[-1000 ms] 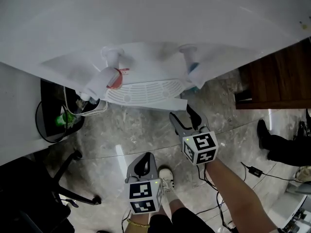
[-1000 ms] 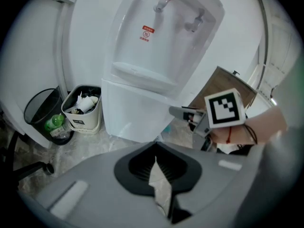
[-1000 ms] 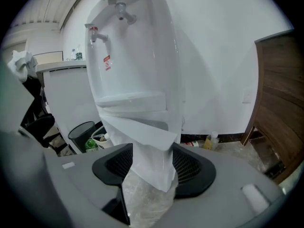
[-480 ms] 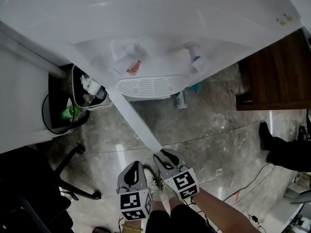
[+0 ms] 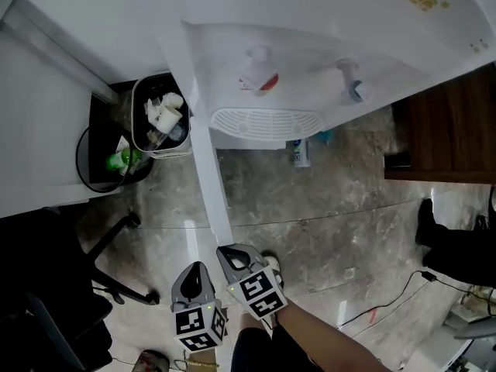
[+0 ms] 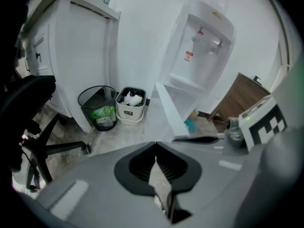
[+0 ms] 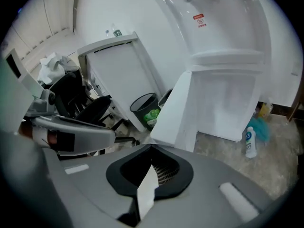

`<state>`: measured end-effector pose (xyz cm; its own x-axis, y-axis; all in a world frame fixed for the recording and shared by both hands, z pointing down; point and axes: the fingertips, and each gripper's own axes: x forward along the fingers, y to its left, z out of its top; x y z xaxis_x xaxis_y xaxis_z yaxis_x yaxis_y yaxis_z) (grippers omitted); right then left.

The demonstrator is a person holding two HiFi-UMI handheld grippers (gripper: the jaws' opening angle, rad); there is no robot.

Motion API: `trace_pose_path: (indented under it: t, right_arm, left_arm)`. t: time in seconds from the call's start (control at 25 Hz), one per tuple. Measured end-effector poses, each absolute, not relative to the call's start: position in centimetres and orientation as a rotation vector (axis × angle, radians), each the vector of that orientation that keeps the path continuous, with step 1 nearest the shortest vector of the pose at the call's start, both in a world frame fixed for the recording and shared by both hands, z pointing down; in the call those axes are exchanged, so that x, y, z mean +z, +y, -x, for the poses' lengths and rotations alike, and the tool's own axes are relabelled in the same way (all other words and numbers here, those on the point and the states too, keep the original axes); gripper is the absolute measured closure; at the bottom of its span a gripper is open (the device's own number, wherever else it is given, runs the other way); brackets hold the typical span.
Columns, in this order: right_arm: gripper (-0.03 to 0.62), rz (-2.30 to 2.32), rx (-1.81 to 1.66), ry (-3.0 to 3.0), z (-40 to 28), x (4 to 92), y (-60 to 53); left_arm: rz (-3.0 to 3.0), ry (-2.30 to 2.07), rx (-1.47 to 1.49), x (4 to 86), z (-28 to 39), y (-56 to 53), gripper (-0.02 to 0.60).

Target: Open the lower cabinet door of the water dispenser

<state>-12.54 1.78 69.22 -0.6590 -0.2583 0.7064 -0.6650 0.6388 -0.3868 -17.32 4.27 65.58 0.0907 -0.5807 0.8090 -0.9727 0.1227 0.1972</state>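
Right gripper [image 5: 232,253], head view: positioned at the free edge of the lower cabinet door [image 5: 205,161], which stands swung well out from the water dispenser [image 5: 310,68]. Left gripper view: left gripper [image 6: 156,148] has its jaws pressed together on nothing. Right gripper view: jaws pinched on a white sliver, judged to be the door's edge. Opening appears nearly complete; the next move calls for a slight further swing, then release.

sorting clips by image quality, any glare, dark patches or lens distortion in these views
Head view: bright glare streak on the glossy floor, office chair lost in shadow. Left gripper view: fisheye bowing, black corners, water dispenser leans. Right gripper view: same bowing, cabinet door evenly lit.
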Motion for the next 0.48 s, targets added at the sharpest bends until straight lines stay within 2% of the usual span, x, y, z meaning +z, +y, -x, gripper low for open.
trace_pose_path:
  t: [0.24,0.48]
  right_arm:
    - [0.594,-0.818,0.903,-2.274,11.7,66.9,2.2]
    - [0.595,-1.065,1.023,-2.181,6.2,63.7,1.6]
  left_arm:
    - [-1.615,-1.522,0.605,65.7,15.6,3.9,0.574]
    - [-1.680,-1.432,0.623,64.2,12.0,3.5,0.574]
